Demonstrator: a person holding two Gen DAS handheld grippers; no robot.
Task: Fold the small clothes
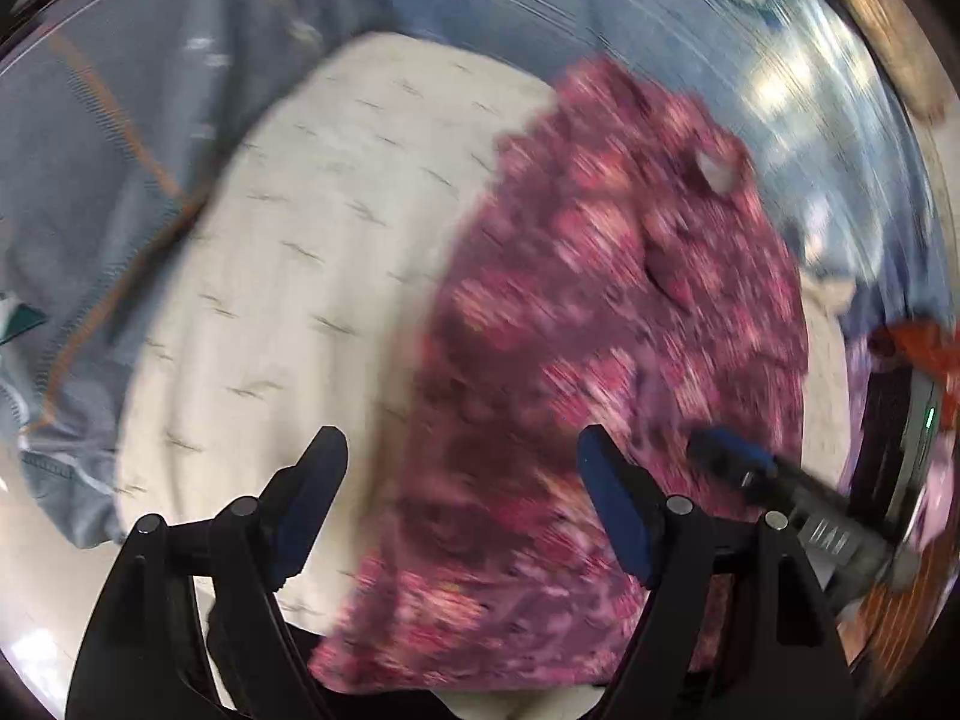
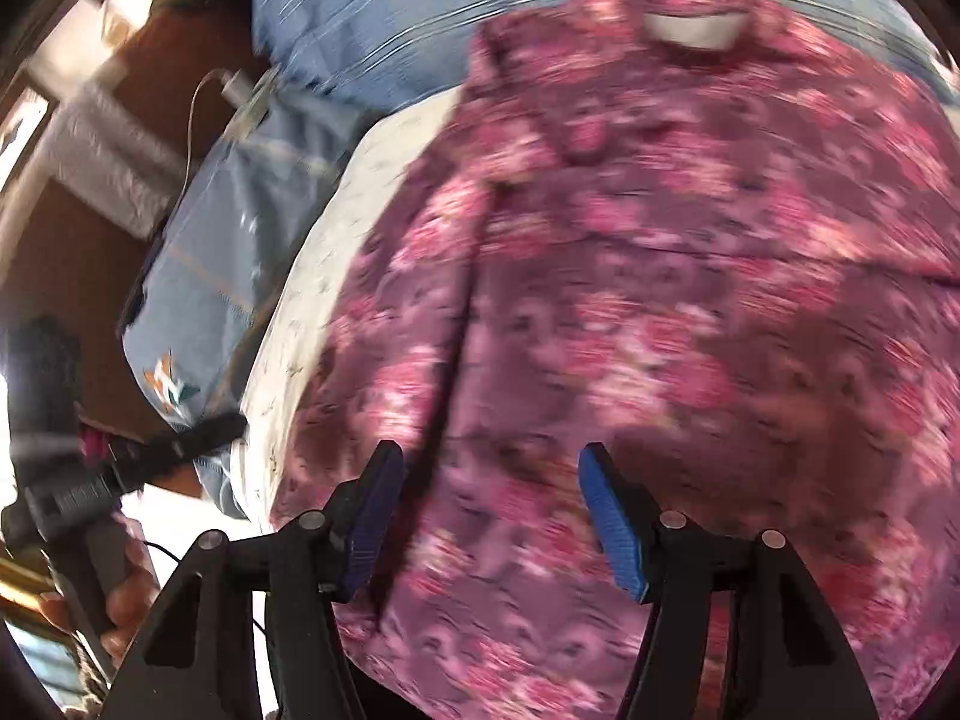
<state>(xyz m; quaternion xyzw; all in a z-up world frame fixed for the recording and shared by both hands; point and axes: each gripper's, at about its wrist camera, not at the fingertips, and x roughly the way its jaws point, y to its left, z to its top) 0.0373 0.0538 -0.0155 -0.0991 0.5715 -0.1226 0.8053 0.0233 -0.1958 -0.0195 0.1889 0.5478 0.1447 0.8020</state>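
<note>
Two blurred fisheye views look down over a bed where a small floral shirt (image 2: 660,300) in pink and maroon lies spread flat on a cream cloth (image 1: 288,276) with small dark marks.

The left gripper (image 1: 462,510) hangs above the near left edge of the shirt with its black fingers and blue pads spread wide. Nothing is between them; the cream cloth and the shirt's edge show through the gap, and whether the tips touch the fabric cannot be told.

The right gripper (image 2: 489,516) hangs over the near middle of the shirt, its jaws also apart and gripping nothing, with the floral fabric showing between the blue pads. In the left wrist view the same gripper appears at the near right as a dark blurred shape with a blue tip (image 1: 729,453) over the shirt.

The shirt's collar, with a pale label (image 2: 690,30), lies at the far end. Beyond and to the left lies blue bedding (image 1: 150,138) with an orange stitched line.

Motion blur smears the floral print and the shirt's folds, so sleeves and hems are hard to make out. The shirt's right side runs out of the right wrist view. At the near left of that view a hand (image 2: 129,600) holding the other gripper's handle is only partly visible.
</note>
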